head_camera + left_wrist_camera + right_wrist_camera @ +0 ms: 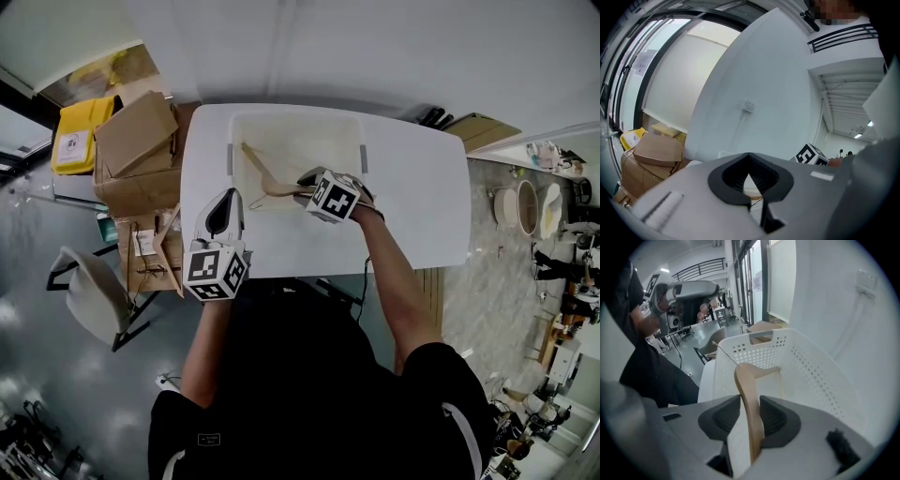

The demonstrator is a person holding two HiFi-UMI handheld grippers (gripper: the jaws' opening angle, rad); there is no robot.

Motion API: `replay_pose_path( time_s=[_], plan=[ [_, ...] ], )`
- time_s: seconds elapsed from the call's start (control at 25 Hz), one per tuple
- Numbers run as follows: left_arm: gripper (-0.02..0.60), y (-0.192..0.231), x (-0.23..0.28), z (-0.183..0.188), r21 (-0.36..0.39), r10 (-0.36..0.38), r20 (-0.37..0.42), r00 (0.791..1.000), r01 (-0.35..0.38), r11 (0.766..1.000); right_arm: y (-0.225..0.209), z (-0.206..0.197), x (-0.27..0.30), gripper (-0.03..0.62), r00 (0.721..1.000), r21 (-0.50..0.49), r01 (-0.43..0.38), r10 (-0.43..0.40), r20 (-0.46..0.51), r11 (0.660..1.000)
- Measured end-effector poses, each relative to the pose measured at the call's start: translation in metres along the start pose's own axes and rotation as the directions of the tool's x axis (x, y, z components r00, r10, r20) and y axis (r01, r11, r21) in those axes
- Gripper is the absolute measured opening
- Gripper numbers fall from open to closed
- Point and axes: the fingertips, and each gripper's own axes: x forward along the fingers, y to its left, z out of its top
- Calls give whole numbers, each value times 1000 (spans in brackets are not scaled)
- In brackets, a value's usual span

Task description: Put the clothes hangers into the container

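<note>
A white perforated basket [295, 117] stands at the back of the white table [422, 206]. A wooden hanger [267, 183] lies inside it, slanting from back left to front right. My right gripper [305, 183] reaches over the basket's front right part. In the right gripper view the hanger's arm [747, 394] stands between the pads of my right gripper [749, 416], leaning on the right pad with a gap at the left one. My left gripper [225, 202] hovers over the table just left of the basket's front corner, its jaws [750, 180] closed on nothing.
Cardboard boxes [136, 141] and a yellow bin [80, 131] stand left of the table. More wooden hangers [164, 248] rest on a stand by the table's left edge, with a grey chair [89, 291] beyond. The basket's wall [811, 371] rises close ahead of the right gripper.
</note>
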Motion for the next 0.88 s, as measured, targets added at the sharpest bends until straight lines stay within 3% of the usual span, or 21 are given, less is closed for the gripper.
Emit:
replay_pose_path(
  time_s=[0.44, 0.64, 0.76, 0.88],
  plan=[
    [6, -4, 0, 0, 4, -13, 1, 1000, 13, 1000, 6, 4, -7, 146, 1000, 45, -6, 5, 31, 999],
    [6, -6, -1, 0, 5, -19, 5, 1000, 19, 1000, 6, 14, -20, 146, 996, 78, 7, -15, 92, 997],
    [6, -8, 0, 1, 5, -26, 7, 1000, 26, 1000, 3, 22, -33, 146, 987, 116, 36, -53, 149, 993],
    [6, -14, -2, 0, 8, -35, 10, 999, 35, 999, -3, 27, -47, 145, 970, 183, 105, -142, 199, 977]
  ],
)
